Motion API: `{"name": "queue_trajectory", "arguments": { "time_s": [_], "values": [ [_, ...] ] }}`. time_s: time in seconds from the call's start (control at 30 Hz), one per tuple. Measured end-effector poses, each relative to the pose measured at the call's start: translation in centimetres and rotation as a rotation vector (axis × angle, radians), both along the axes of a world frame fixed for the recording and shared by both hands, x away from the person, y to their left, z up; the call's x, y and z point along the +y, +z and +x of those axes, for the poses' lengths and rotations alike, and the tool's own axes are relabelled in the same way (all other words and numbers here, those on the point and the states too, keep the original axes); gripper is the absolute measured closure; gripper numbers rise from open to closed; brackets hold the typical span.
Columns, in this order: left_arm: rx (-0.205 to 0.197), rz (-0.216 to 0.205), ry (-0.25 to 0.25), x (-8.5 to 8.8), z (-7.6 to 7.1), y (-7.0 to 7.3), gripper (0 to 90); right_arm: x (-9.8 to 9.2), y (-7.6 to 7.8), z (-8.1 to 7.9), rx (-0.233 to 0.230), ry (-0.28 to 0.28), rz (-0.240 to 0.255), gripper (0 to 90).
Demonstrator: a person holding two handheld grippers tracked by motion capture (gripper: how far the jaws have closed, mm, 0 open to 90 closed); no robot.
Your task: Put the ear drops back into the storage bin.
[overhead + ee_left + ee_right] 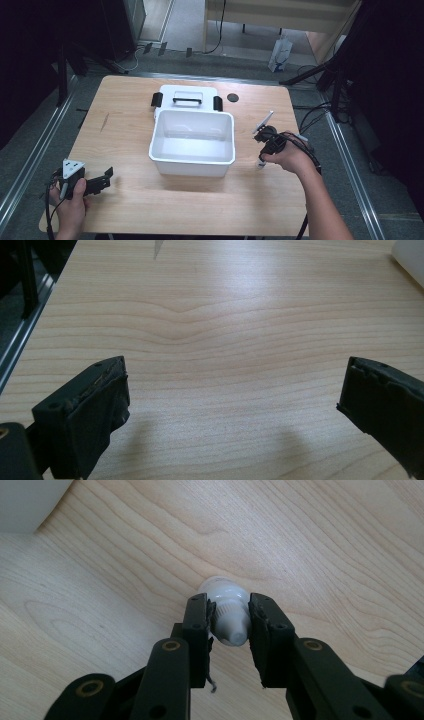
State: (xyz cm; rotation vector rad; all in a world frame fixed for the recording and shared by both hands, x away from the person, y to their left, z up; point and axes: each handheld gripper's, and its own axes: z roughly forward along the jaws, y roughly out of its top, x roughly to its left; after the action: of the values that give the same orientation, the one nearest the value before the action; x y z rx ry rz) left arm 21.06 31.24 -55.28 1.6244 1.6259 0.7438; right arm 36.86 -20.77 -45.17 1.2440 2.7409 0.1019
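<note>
At the right of the table (125, 200), just beside the white bin (192, 142), we have the right gripper (229, 622) pinching a small white squeeze bottle (227, 615) at its ribbed neck — cap end toward the camera, base touching the wood. It's prob. light, smooth plastic, soft-walled, so we'd grip the stiffer neck, not the body. The left gripper (232, 400) rests at the near left, jaws spread wide w/ nothing between them.

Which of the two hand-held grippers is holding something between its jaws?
The right hand-held gripper: its jaws are closed on a small white tube. The left hand-held gripper is wide open over bare table.
</note>
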Motion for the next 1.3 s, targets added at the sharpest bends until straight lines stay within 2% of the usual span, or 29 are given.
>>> {"name": "queue_trajectory", "arguments": {
  "time_s": [0.27, 0.53, 0.63, 0.83, 0.9, 0.93, 0.97, 1.1, 1.13, 1.17, 1.2, 1.3],
  "values": [
    [0.002, 0.001, -0.003, 0.0, 0.0, 0.0, 0.6, 0.0, 0.2, -0.2, 0.004, 0.036, -0.008, 71.9],
    [0.005, 0.002, -0.004, 0.0, 0.1, 0.0, 0.6, 0.6, 1.9, -0.3, -0.009, 0.075, -0.010, 71.9],
    [0.005, 0.002, -0.004, 0.0, 0.1, 0.0, 0.6, 1.0, 2.8, -0.2, 0.001, 0.069, 0.003, 71.9],
    [0.003, 0.001, -0.004, 0.0, 0.1, 0.0, 0.6, 1.8, 4.9, 0.1, -0.009, 0.092, 0.009, 71.9],
    [0.003, 0.001, -0.004, 0.0, 0.1, 0.0, 0.6, 2.0, 5.8, 0.1, -0.020, 0.098, 0.023, 71.9],
    [0.003, 0.001, -0.004, 0.0, 0.1, 0.0, 0.6, 2.1, 6.8, 0.2, -0.034, 0.105, 0.035, 71.9],
    [0.002, 0.002, -0.004, 0.0, 0.1, 0.0, 0.6, 2.1, 6.8, 0.2, -0.034, 0.105, 0.035, 71.9],
    [0.001, 0.003, -0.004, 0.0, 0.1, 0.0, 0.6, 2.6, 8.5, 0.3, -0.048, 0.116, 0.039, 71.8],
    [0.000, 0.002, -0.004, 0.0, 0.1, 0.0, 0.6, 2.8, 9.3, 0.3, -0.054, 0.135, 0.038, 71.9],
    [0.001, 0.003, -0.004, 0.0, 0.1, 0.0, 0.6, 2.8, 9.3, 0.3, -0.054, 0.135, 0.038, 71.9],
    [0.001, 0.003, -0.004, 0.0, 0.1, 0.0, 0.6, 3.1, 10.1, 0.3, -0.059, 0.141, 0.041, 71.9],
    [0.003, 0.003, -0.006, 0.0, 0.1, 0.0, 0.6, 3.5, 10.9, 0.2, -0.059, 0.148, 0.045, 71.8]
  ]
}}
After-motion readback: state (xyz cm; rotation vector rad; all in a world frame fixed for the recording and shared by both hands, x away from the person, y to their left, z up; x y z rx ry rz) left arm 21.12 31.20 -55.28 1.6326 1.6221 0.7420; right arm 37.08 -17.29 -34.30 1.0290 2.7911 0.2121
